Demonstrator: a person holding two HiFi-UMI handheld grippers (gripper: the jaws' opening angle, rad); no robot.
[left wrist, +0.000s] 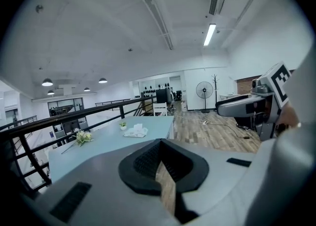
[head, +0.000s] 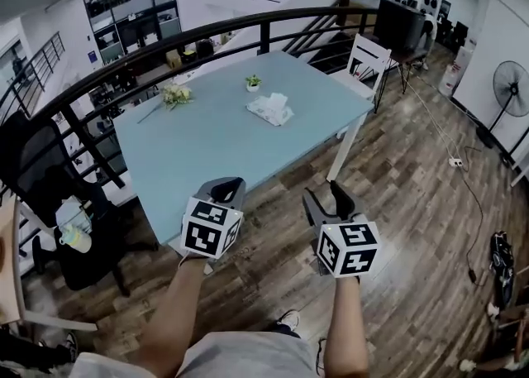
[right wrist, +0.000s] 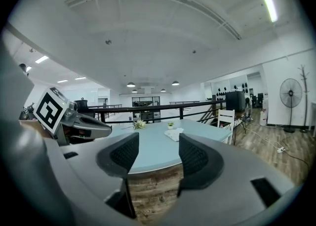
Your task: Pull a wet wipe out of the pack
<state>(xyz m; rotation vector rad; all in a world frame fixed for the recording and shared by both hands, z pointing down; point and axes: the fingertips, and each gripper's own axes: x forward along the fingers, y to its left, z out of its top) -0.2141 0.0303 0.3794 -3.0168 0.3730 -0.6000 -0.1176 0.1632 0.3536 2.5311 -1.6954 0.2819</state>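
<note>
The wet wipe pack (head: 269,109) lies flat on the far right part of the light blue table (head: 190,149), with a white wipe sticking up from its top. It shows small and distant in the left gripper view (left wrist: 135,131) and in the right gripper view (right wrist: 174,134). Both grippers hang in the air over the wooden floor, short of the table's near edge. My left gripper (head: 230,189) (left wrist: 159,143) has its black pads meeting at the tip, nothing between them. My right gripper (head: 329,197) (right wrist: 158,153) is open and empty, pointing toward the table.
A bunch of flowers (head: 175,95) and a small potted plant (head: 253,82) sit on the table's far side. A white chair (head: 365,60) stands at its right end. A black railing (head: 248,25) runs behind, a black office chair (head: 50,178) is at left, a fan (head: 511,87) far right.
</note>
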